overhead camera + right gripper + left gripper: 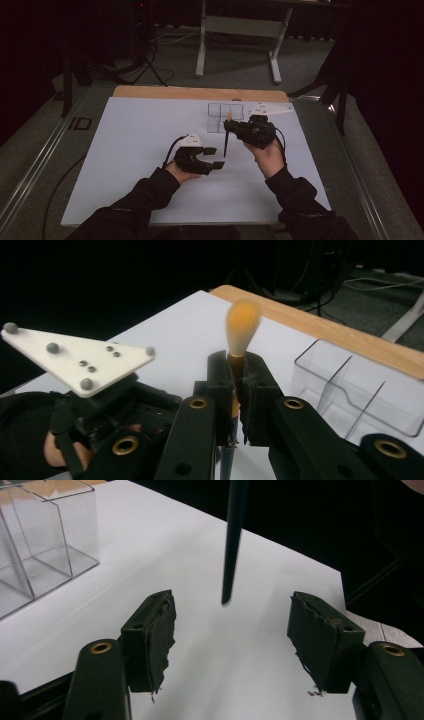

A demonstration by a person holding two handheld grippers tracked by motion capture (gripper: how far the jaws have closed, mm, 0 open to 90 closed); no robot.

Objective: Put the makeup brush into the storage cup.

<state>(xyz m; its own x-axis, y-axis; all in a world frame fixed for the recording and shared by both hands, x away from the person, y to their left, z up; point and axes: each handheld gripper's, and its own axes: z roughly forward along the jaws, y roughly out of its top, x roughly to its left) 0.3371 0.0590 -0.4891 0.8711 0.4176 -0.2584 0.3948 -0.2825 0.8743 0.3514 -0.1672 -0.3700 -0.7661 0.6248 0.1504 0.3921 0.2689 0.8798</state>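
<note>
1. High view: dim room, the surroundings falling to near black; the white table sheet [150, 150] is the one bright patch, evenly lit, shadows faint.
2. Left gripper view: sheet bright, jaws sharp, dark handle [233, 540] slightly soft, glints on the clear box [45, 535].
3. Right gripper view: black backdrop, brush bristles [242, 325] blurred and glowing warm, jaws crisp.

Brush [243, 330]: bristles blurred; ferrule hidden between right hand-held gripper [238, 390] pads. Handle [234, 540] cut by top edge, left gripper view. Clear organizer [360, 390]: cut by right edge.
</note>
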